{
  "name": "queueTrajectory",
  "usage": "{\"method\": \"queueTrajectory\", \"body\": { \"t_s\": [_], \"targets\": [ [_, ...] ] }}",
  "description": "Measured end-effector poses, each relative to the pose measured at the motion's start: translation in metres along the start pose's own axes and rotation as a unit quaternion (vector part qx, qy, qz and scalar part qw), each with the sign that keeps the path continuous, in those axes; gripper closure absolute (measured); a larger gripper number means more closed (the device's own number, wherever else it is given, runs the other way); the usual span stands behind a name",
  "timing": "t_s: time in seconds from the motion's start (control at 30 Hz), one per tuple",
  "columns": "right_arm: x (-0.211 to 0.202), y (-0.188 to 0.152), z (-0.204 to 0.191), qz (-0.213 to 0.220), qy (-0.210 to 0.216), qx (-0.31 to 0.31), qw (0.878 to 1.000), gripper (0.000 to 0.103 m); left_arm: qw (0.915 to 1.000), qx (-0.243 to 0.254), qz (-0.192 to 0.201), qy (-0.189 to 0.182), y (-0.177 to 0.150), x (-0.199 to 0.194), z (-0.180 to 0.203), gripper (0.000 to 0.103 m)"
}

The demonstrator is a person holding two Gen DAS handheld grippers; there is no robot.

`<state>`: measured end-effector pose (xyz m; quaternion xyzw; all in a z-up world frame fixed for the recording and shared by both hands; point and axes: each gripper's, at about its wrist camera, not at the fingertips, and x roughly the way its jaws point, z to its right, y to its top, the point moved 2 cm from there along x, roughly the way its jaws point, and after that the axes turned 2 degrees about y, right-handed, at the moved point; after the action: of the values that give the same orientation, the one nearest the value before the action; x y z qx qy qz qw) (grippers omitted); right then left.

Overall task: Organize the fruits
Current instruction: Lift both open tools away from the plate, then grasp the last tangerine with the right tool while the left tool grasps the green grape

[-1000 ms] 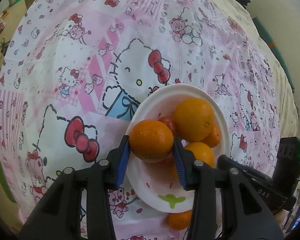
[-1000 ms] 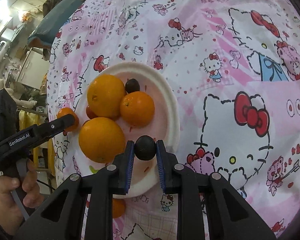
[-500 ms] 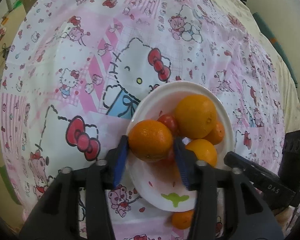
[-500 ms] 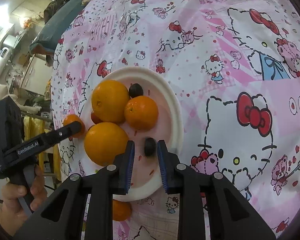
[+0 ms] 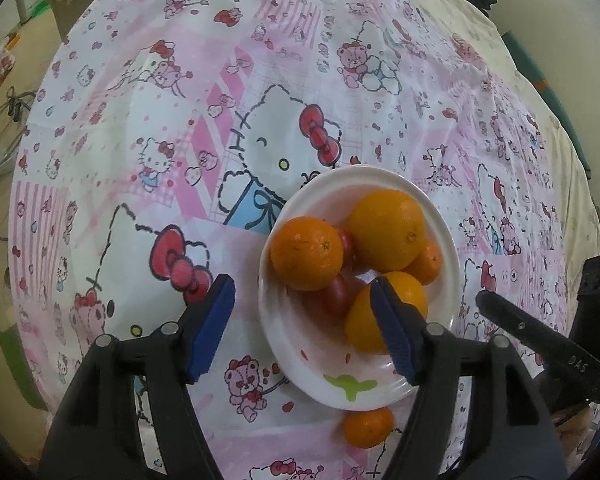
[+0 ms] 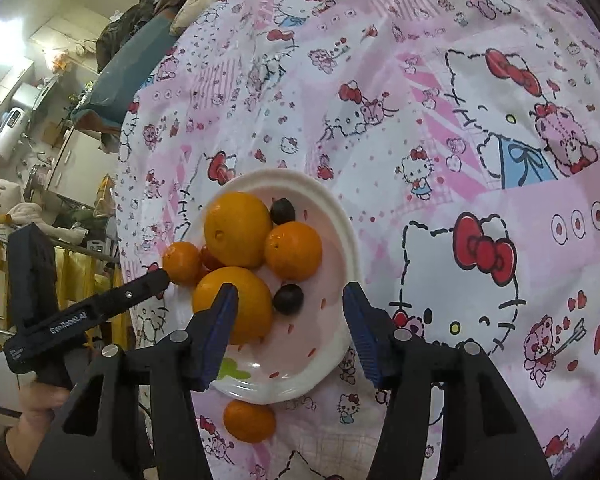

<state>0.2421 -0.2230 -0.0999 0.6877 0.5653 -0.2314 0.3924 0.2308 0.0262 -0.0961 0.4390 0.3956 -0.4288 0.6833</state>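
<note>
A white plate (image 5: 448, 248) (image 6: 350, 248) on the Hello Kitty cloth holds several oranges, red fruits and two dark plums. The orange (image 5: 306, 253) I just held lies at the plate's left side, with a red fruit (image 5: 338, 294) beside it. My left gripper (image 5: 302, 326) is open and empty over the plate's near edge. My right gripper (image 6: 290, 330) is open and empty; a dark plum (image 6: 287, 299) lies on the plate just ahead of it, a second plum (image 6: 282, 211) farther back. One small orange (image 5: 367, 427) (image 6: 249, 420) lies on the cloth beside the plate.
The patterned cloth (image 5: 180, 120) covers the surface all around the plate. The other gripper shows in each view: the right one in the left wrist view (image 5: 540, 344), the left one in the right wrist view (image 6: 88, 312). Room clutter (image 6: 28, 140) lies beyond the cloth's edge.
My left gripper opened and let go of the orange onto the plate. My right gripper opened and left the dark plum on the plate. Both pulled back a little.
</note>
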Motion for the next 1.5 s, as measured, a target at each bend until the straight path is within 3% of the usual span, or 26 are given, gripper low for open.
{"method": "queueTrajectory", "body": {
  "t_s": [0.6, 0.73, 0.87, 1.0, 1.2, 1.33, 1.5],
  "targets": [
    [-0.027, -0.019, -0.018, 0.017, -0.018, -0.009, 1.0, 0.046, 0.9989, 0.024, 0.037, 0.013, -0.024, -0.04, -0.001, 0.036],
    [-0.035, -0.029, -0.018, 0.022, -0.018, -0.005, 1.0, 0.046, 0.9973, 0.04, 0.057, 0.025, -0.033, -0.053, 0.002, 0.027],
    [-0.043, -0.038, -0.02, 0.024, -0.019, -0.006, 1.0, 0.046, 0.9946, 0.062, 0.071, 0.042, -0.04, -0.063, 0.004, 0.026],
    [-0.051, -0.048, -0.022, 0.026, -0.02, -0.007, 0.999, 0.046, 0.9928, 0.073, 0.08, 0.05, -0.049, -0.069, 0.002, 0.01],
    [-0.054, -0.071, -0.019, 0.022, -0.023, 0.002, 1.0, 0.045, 0.9896, 0.092, 0.088, 0.068, -0.068, -0.077, 0.003, 0.009],
    [-0.048, -0.089, -0.018, 0.012, -0.029, 0.009, 0.999, 0.028, 0.9855, 0.086, 0.11, 0.098, -0.085, -0.092, 0.002, 0.009],
    [-0.015, -0.112, -0.024, -0.039, -0.049, 0.0, 0.998, 0.027, 0.9859, 0.077, 0.106, 0.104, -0.101, -0.104, -0.004, 0.009]
  ]
}}
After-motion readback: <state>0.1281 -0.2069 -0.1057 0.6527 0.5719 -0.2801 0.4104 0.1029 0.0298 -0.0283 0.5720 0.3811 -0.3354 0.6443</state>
